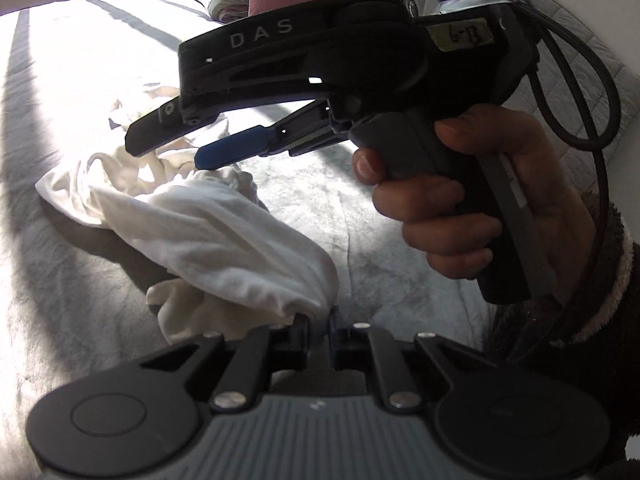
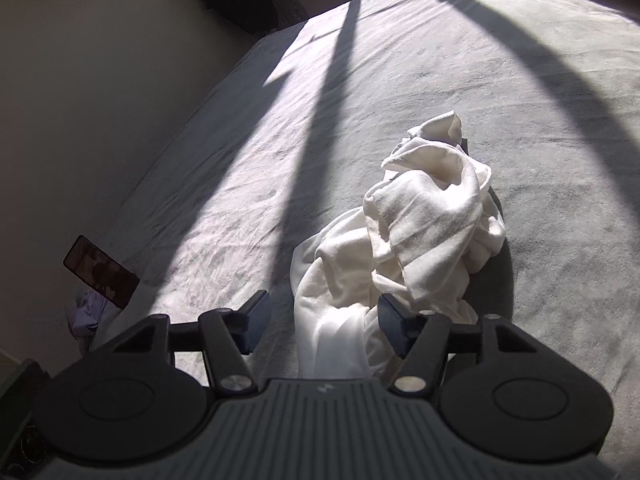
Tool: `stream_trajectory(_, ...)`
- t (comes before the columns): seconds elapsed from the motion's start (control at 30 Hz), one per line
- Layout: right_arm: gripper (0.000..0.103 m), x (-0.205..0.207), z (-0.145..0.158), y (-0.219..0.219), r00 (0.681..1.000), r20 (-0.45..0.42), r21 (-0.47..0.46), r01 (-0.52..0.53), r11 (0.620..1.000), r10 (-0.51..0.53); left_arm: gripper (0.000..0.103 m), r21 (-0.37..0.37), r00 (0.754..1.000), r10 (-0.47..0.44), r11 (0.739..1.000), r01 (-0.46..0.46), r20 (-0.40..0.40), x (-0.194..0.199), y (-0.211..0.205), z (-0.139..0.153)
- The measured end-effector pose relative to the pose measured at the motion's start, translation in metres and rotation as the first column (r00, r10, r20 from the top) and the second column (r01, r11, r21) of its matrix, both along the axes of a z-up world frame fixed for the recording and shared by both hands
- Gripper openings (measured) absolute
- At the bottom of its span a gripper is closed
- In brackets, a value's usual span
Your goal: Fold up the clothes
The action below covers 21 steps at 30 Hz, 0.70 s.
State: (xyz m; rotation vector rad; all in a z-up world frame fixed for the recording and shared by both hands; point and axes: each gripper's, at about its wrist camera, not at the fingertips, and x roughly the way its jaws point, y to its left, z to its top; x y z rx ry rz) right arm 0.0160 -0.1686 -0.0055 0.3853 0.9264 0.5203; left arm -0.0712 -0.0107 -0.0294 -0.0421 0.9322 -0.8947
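Honestly, risky spot. White shirt [image 2: 424, 240] sits bunched on grey bed sheet [image 2: 240, 160]. Left gripper [image 1: 320, 322] pinches one bunched end; right gripper [image 2: 320, 322] spread wide, cloth running between fingers, unclamped. Lift now: probably pinching several layers, shirt twists, maybe slips free.

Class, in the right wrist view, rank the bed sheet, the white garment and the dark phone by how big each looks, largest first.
1. Bed sheet, filling most of the view.
2. White garment, crumpled; it sits nearer the camera, which flatters its size.
3. Dark phone, by the bed's left edge.
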Motion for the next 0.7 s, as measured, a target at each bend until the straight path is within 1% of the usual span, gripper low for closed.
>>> stream_trajectory(0.1, 0.062, 0.001, -0.007, 0.005, 1.0, -0.019, -0.033, -0.015, 0.999, 0.014, 0.015, -0.006, 1.0, -0.001, 1.0, 0.001, -0.001, 0.003, 0.007, 0.003)
stream_trajectory(0.13, 0.062, 0.0, -0.006, 0.002, 1.0, -0.013, -0.031, -0.008, 0.999, 0.007, 0.023, -0.013, 1.0, -0.001, 1.0, 0.001, 0.001, 0.004, 0.009, 0.006)
stream_trajectory(0.17, 0.062, 0.0, -0.004, 0.0, 1.0, -0.006, -0.03, -0.001, 1.0, 0.001, 0.038, -0.019, 1.0, 0.005, 1.0, -0.005, 0.011, 0.005, 0.012, 0.008)
stream_trajectory(0.2, 0.062, -0.001, -0.003, -0.003, 1.0, 0.0, -0.028, 0.006, 1.0, -0.006, 0.045, -0.023, 1.0, 0.013, 1.0, -0.013, 0.022, 0.005, 0.015, 0.01)
stream_trajectory(0.23, 0.062, -0.001, -0.001, -0.005, 1.0, 0.006, -0.026, 0.013, 1.0, -0.013, 0.055, -0.028, 0.999, 0.021, 0.999, -0.02, 0.033, 0.006, 0.018, 0.013)
stream_trajectory(0.27, 0.062, -0.001, 0.0, -0.007, 1.0, 0.011, -0.03, 0.022, 0.999, -0.022, 0.06, -0.029, 0.999, 0.03, 0.999, -0.029, 0.037, 0.006, 0.019, 0.014)
stream_trajectory(0.3, 0.062, -0.001, 0.001, -0.01, 0.999, 0.016, -0.036, 0.032, 0.999, -0.032, 0.062, -0.028, 0.999, 0.034, 0.999, -0.033, 0.034, 0.007, 0.019, 0.014)
stream_trajectory(0.37, 0.062, 0.0, 0.002, -0.014, 0.998, 0.026, -0.049, 0.052, 0.997, -0.051, 0.064, -0.015, 0.999, 0.032, 0.999, -0.032, 0.001, 0.009, 0.016, 0.01)
stream_trajectory(0.43, 0.062, 0.002, 0.001, -0.017, 0.998, 0.02, -0.064, 0.067, 0.996, -0.066, 0.064, 0.005, 0.999, 0.031, 1.0, -0.031, -0.01, 0.011, 0.011, 0.005)
stream_trajectory(0.6, 0.062, 0.003, -0.003, -0.024, 0.995, -0.006, -0.09, 0.097, 0.991, -0.098, 0.063, 0.092, 0.999, 0.026, 0.995, -0.028, 0.022, 0.008, -0.006, -0.007)
stream_trajectory(0.63, 0.062, 0.003, -0.004, -0.025, 0.995, -0.011, -0.094, 0.1, 0.991, -0.102, 0.061, 0.12, 0.999, 0.025, 0.992, -0.03, 0.047, 0.006, -0.009, -0.008)
stream_trajectory(0.7, 0.062, 0.003, -0.005, -0.027, 0.994, -0.024, -0.105, 0.105, 0.989, -0.108, 0.047, 0.179, 0.995, 0.02, 0.983, -0.038, 0.102, 0.003, -0.015, -0.01)
